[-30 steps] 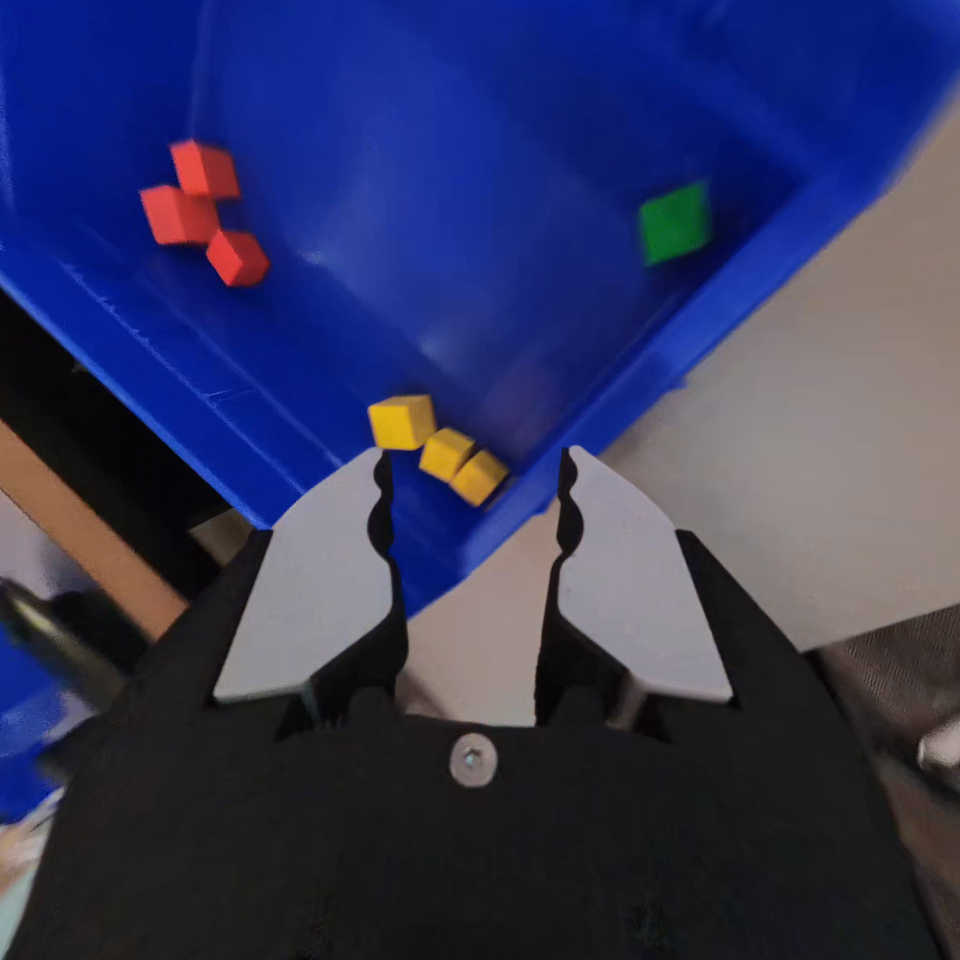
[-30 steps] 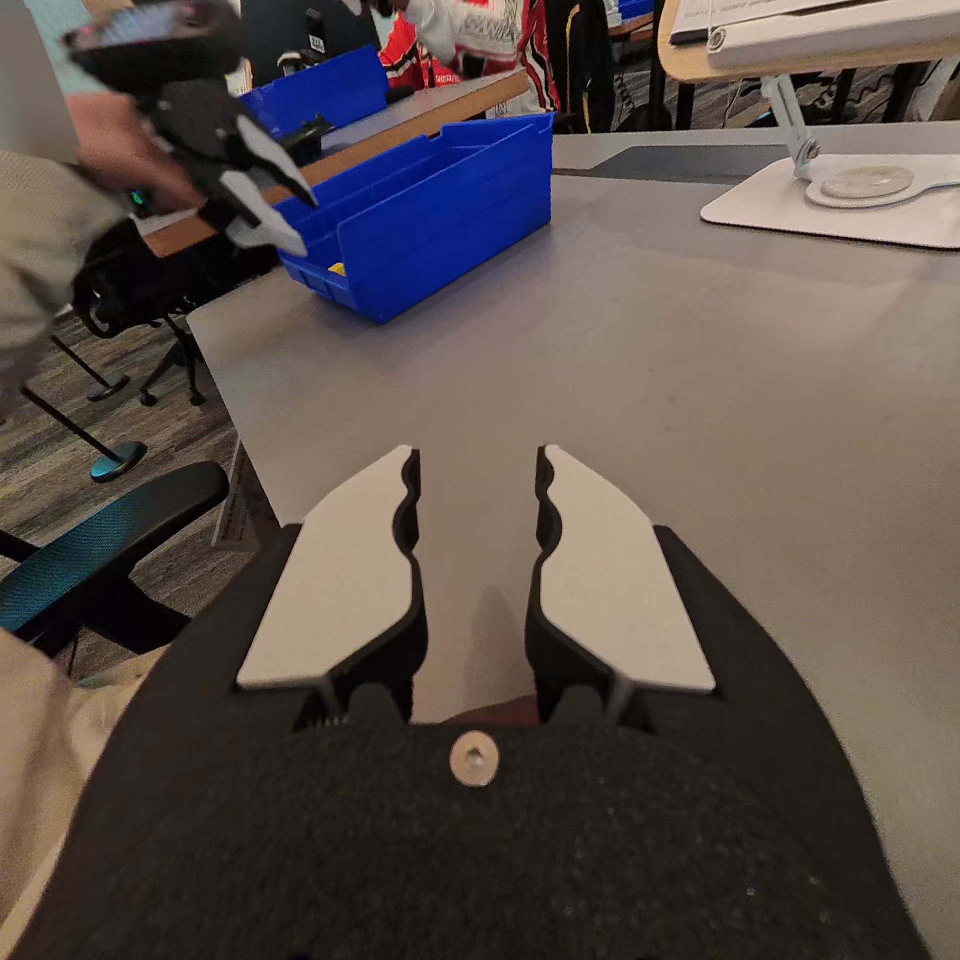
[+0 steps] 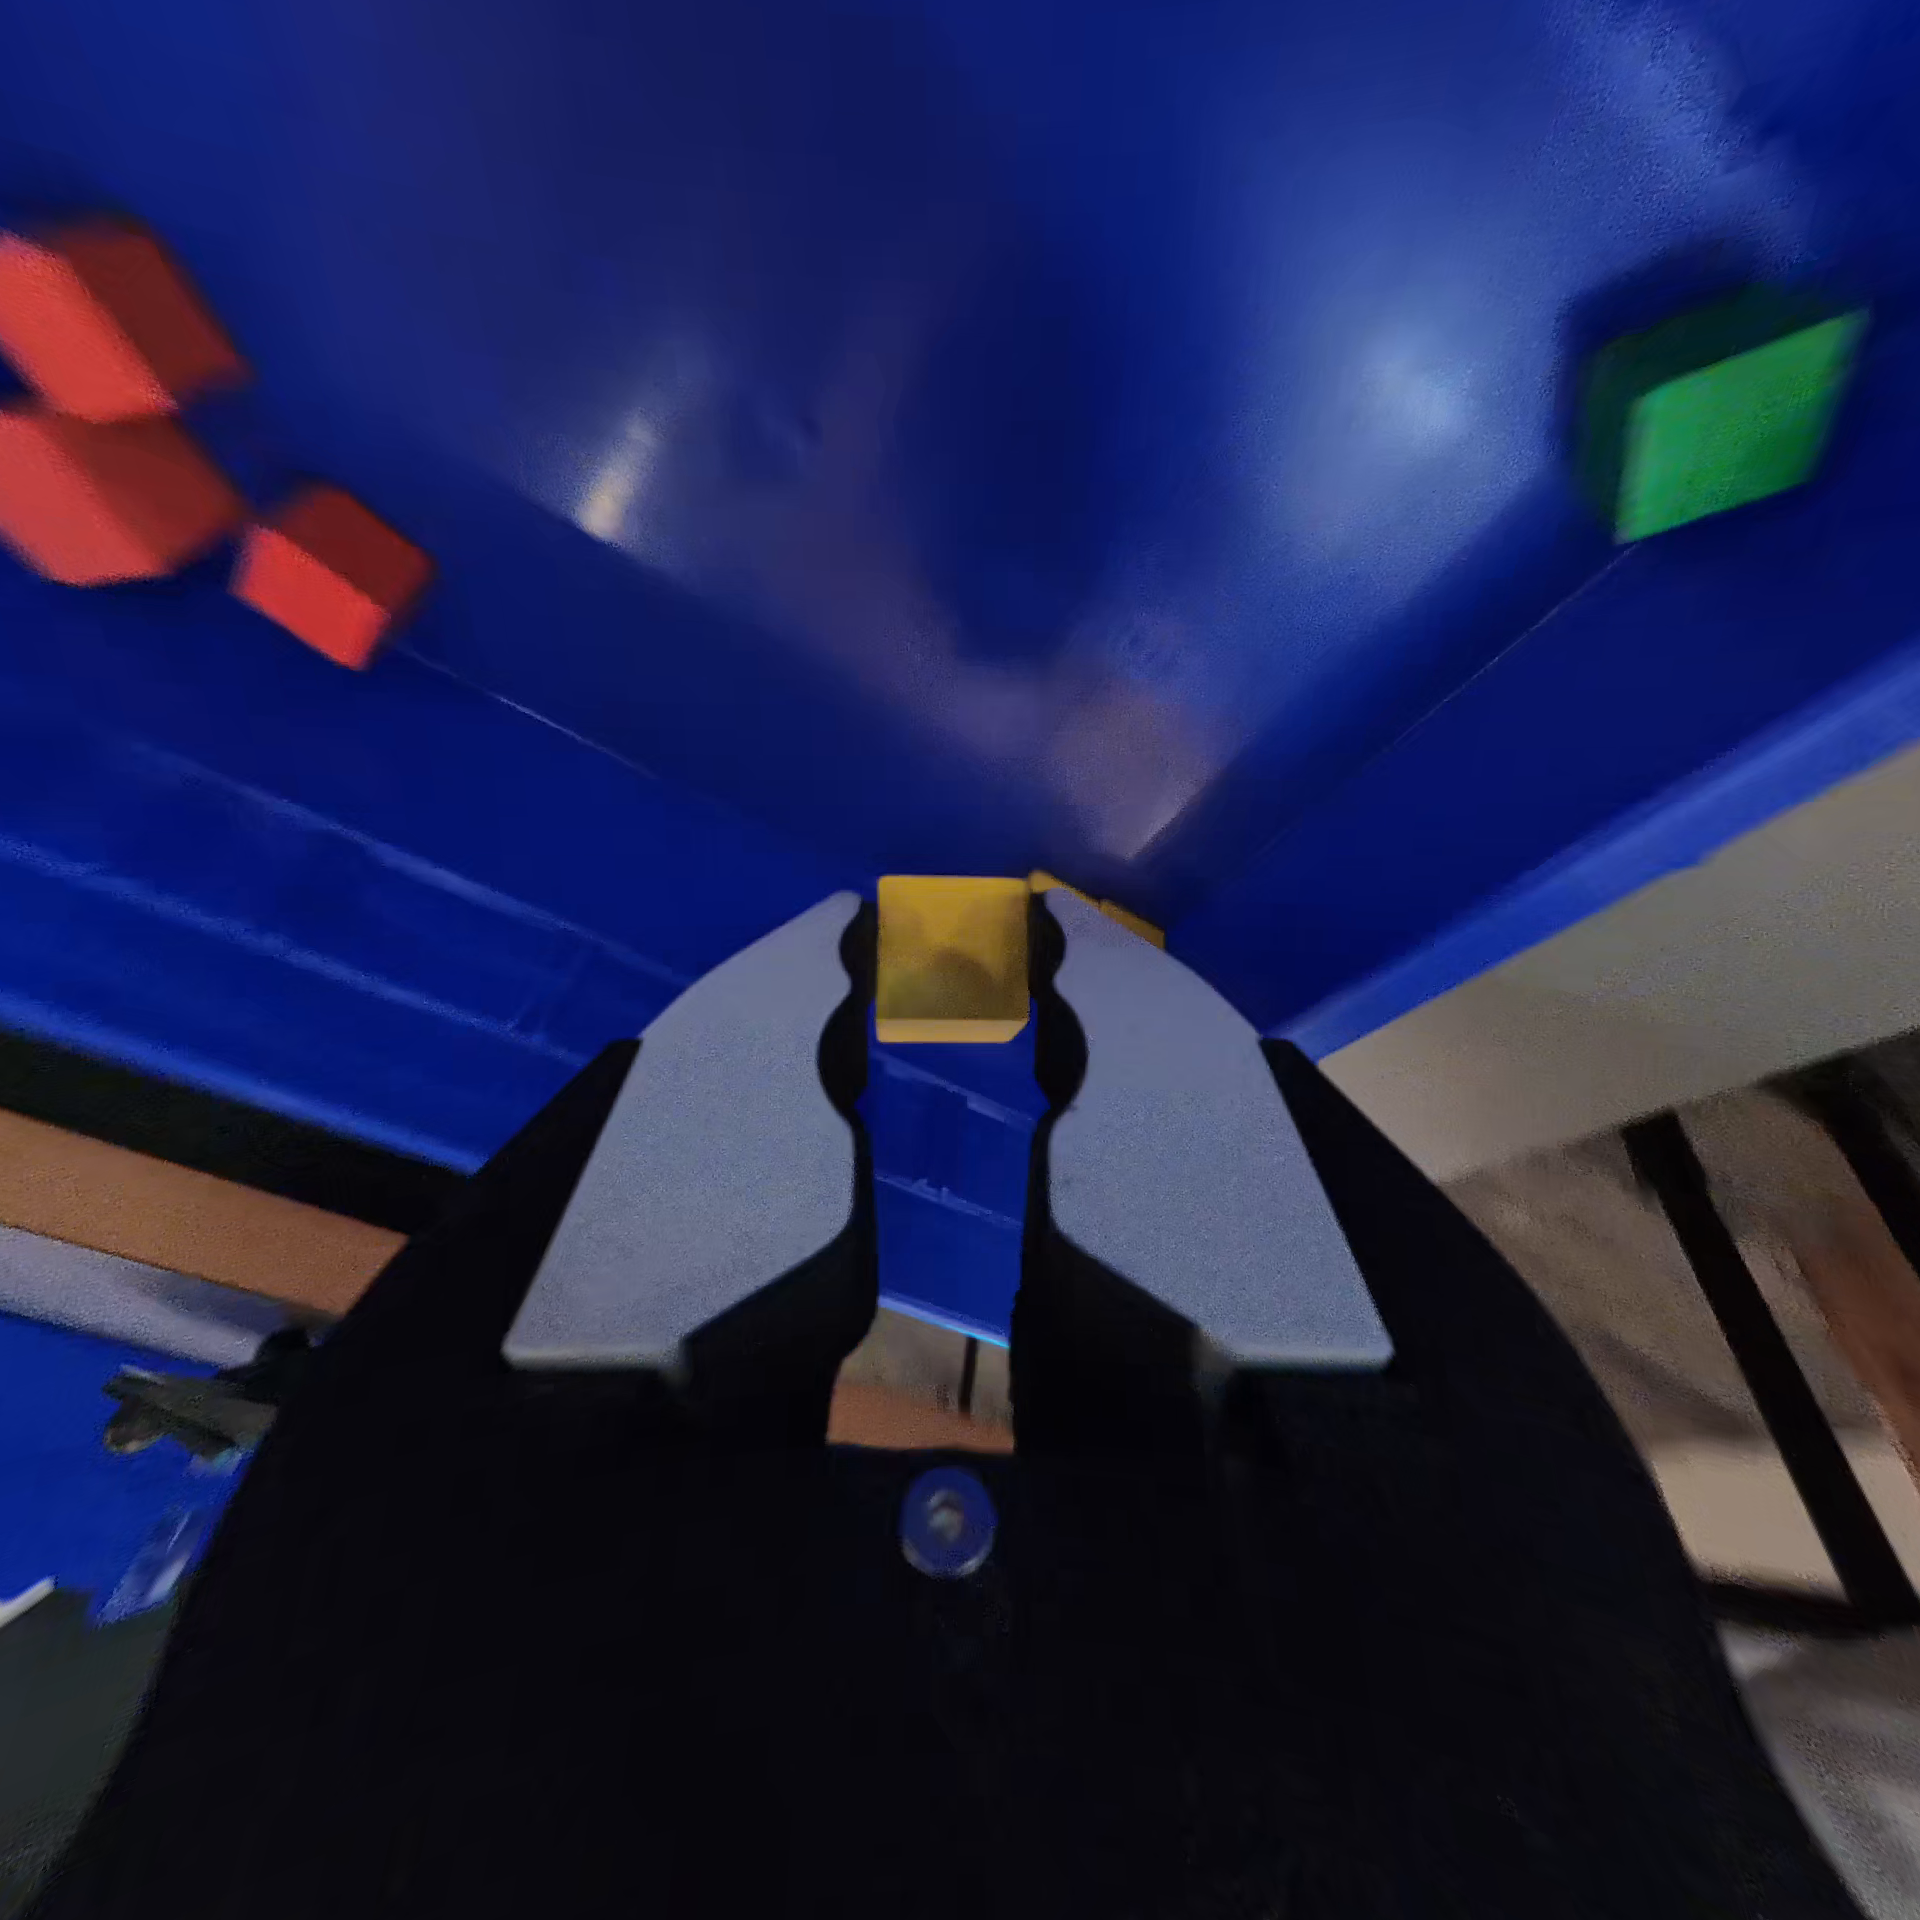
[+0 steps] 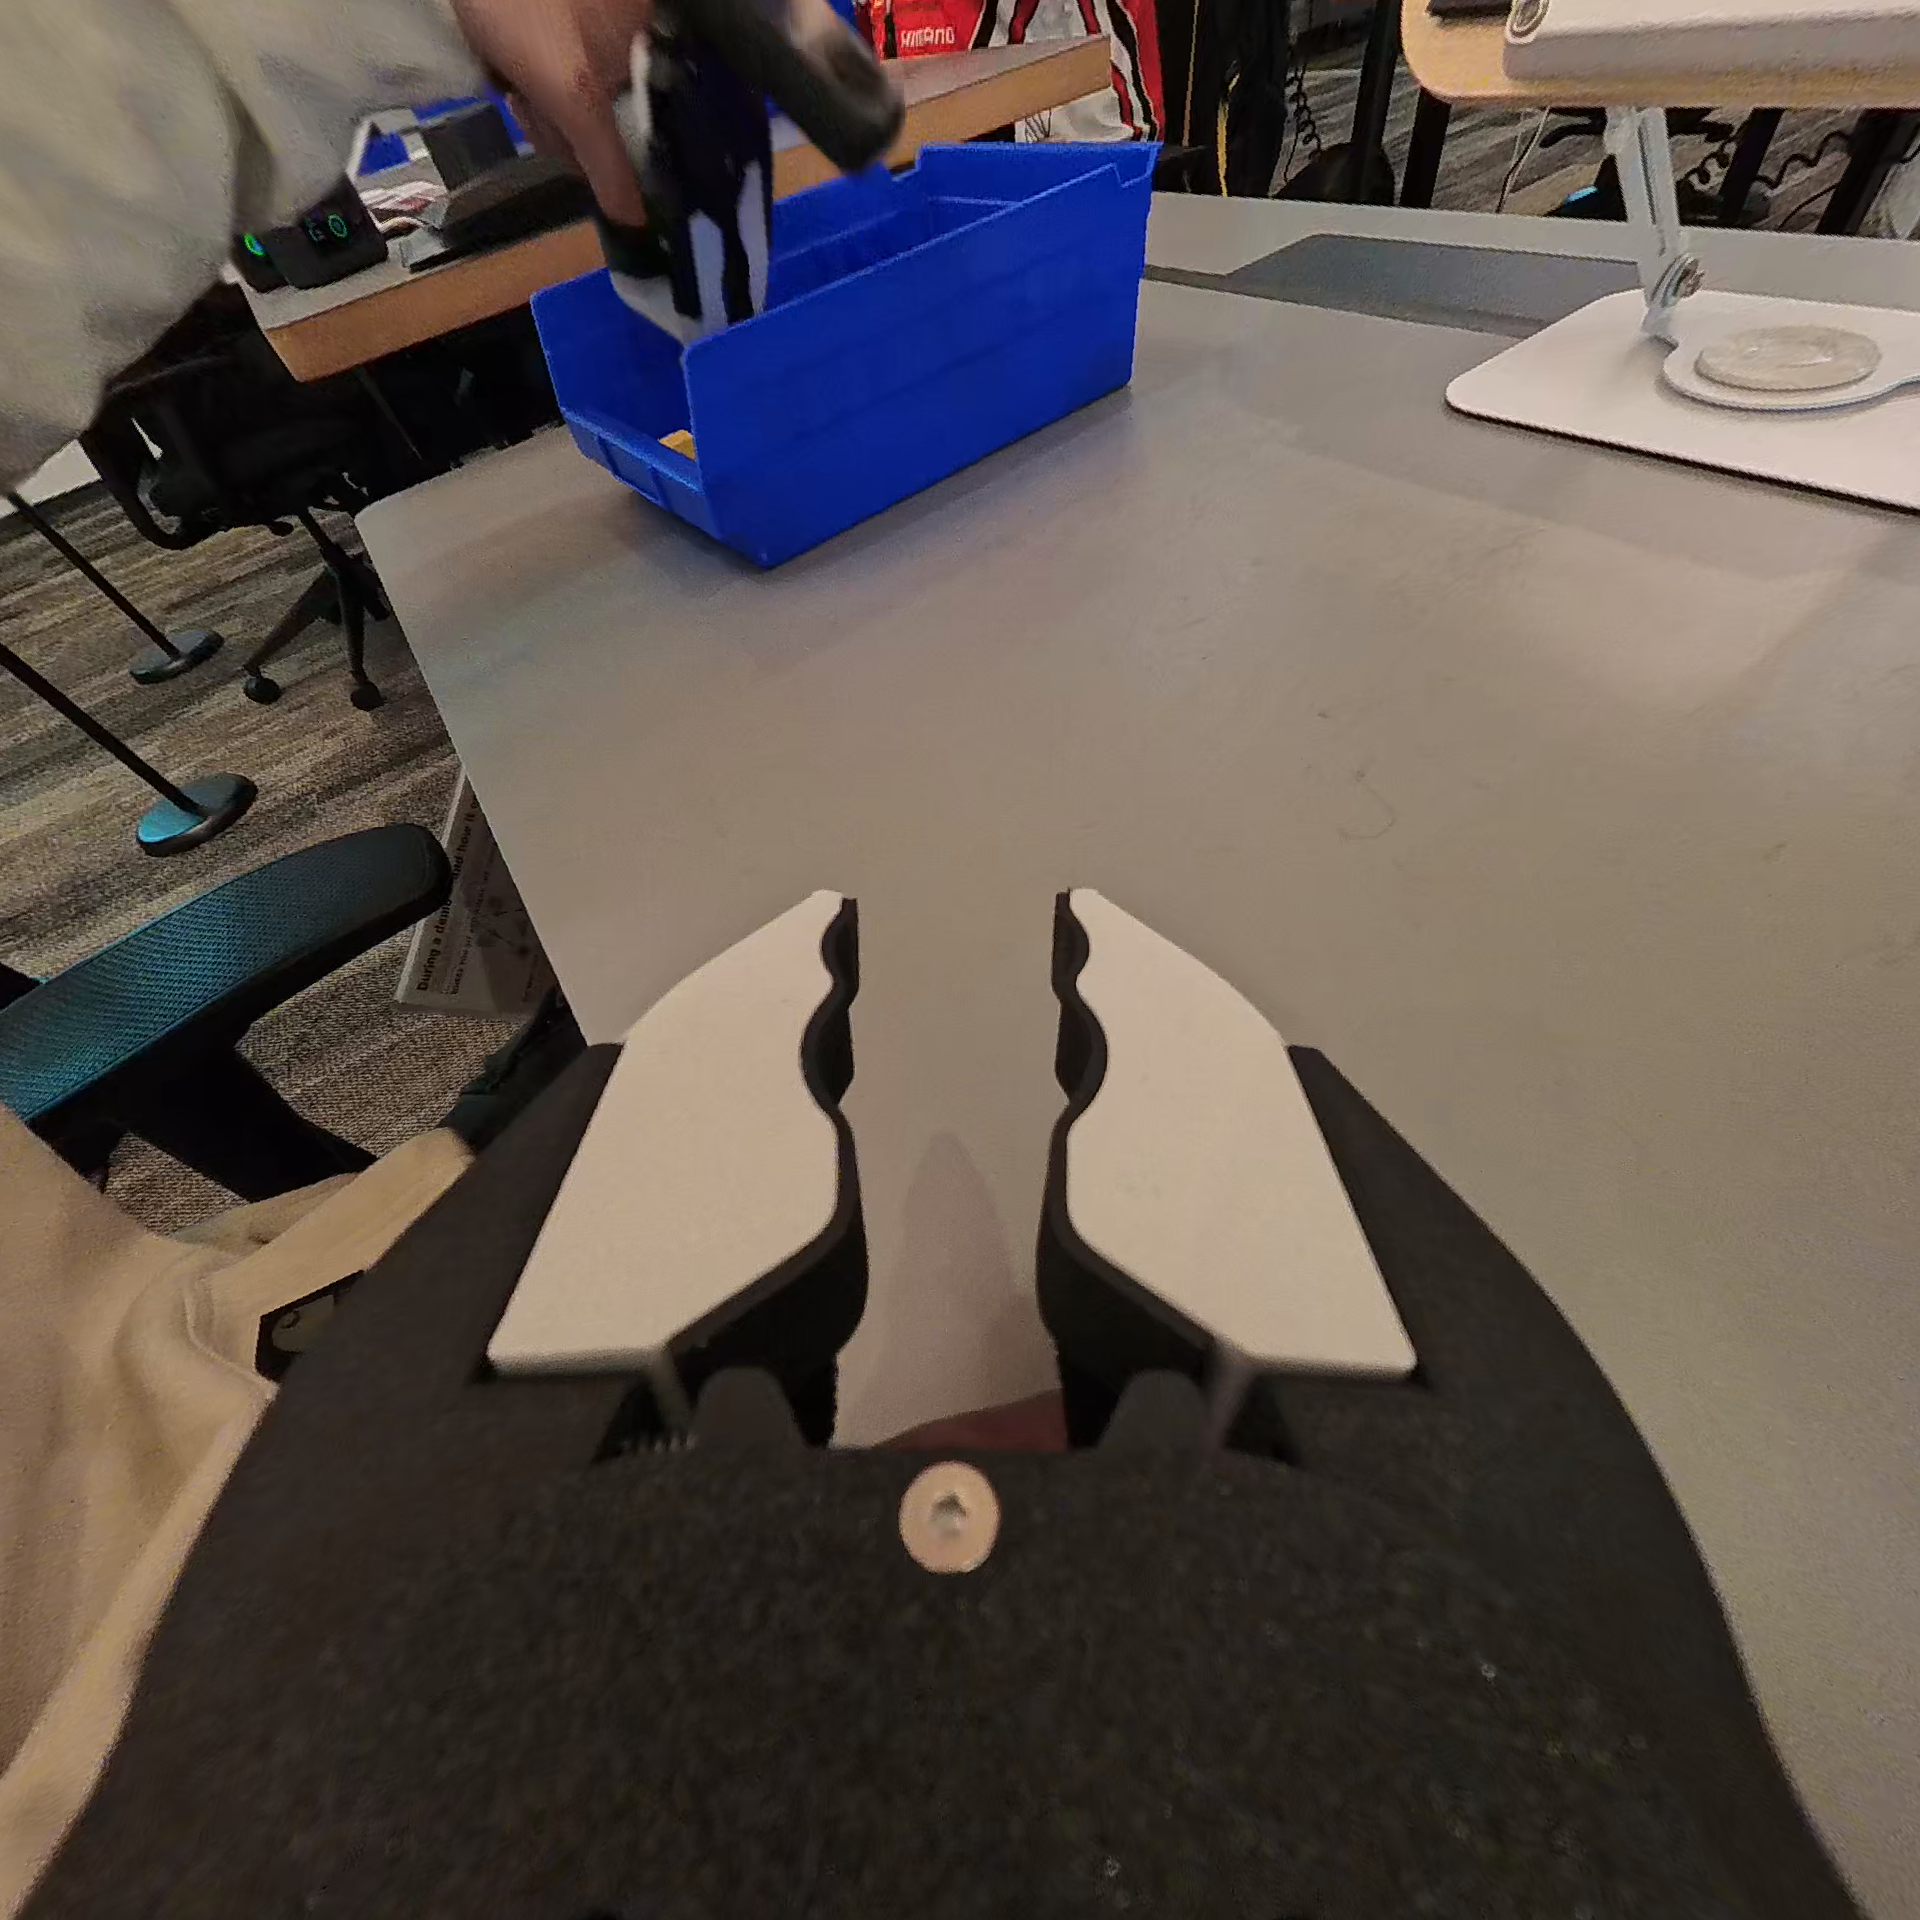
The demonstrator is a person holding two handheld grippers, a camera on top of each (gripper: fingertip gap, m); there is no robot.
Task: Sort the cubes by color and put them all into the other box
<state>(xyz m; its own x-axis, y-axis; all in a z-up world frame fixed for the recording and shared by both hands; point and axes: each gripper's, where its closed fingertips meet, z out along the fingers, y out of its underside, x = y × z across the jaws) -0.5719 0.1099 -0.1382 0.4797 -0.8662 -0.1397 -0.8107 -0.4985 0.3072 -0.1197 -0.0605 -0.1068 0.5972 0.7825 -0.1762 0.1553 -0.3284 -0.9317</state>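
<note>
- Yellow cube [image 3: 951, 961], at the blue box [image 3: 935, 364]'s near corner, now sits clamped between my left gripper [image 3: 951, 951]'s fingers, which a second ago hung open above it.
- So it's ready to lift; my right gripper [image 4: 956, 935] idles open and empty over the bench [image 4: 1247, 675].

An office: desks [image 4: 1039, 83], swivel chairs [image 4: 218, 977], patterned carpet [image 4: 125, 665].

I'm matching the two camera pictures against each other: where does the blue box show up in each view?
Left wrist view: the blue box fills the upper half, seen from inside, with the left gripper at a yellow cube.
Right wrist view: the blue box sits upper centre-left on the grey table.
Shared landmark: the left gripper reaching into the box.
</note>
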